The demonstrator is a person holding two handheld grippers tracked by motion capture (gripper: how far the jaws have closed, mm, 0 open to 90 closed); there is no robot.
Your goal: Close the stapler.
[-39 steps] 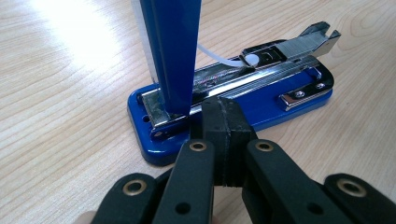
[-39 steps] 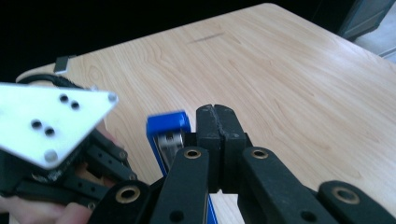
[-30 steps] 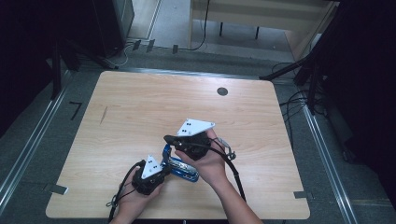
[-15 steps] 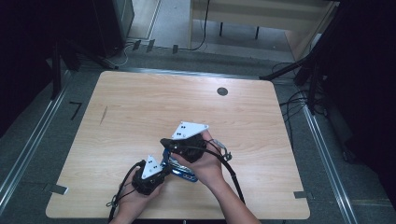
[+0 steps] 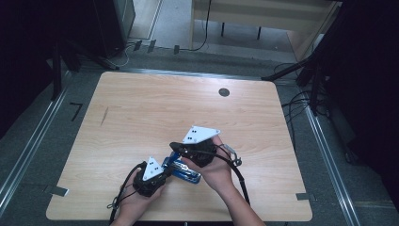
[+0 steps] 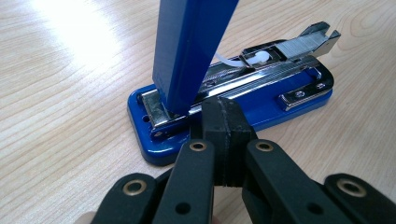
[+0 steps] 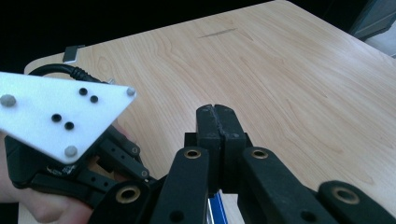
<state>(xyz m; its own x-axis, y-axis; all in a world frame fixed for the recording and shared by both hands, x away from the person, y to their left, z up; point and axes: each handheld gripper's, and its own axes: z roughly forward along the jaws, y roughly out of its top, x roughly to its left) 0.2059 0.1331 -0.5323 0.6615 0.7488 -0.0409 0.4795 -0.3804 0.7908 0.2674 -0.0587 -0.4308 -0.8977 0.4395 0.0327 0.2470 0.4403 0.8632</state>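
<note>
Blue stapler [image 6: 243,100], lid raised upright, base flat on table

In the high view, the stapler [image 5: 182,170] is partly covered by the right gripper [image 5: 176,146] and the hand [image 5: 214,169], and its details are too small to be made out. In the left gripper view, its raised lid [image 6: 194,46] is cut off by the top edge. In the right gripper view, the left gripper [image 7: 60,140] is cut off at the left edge, and a blue sliver of the stapler [image 7: 215,210] is seen below the jaws.
</note>
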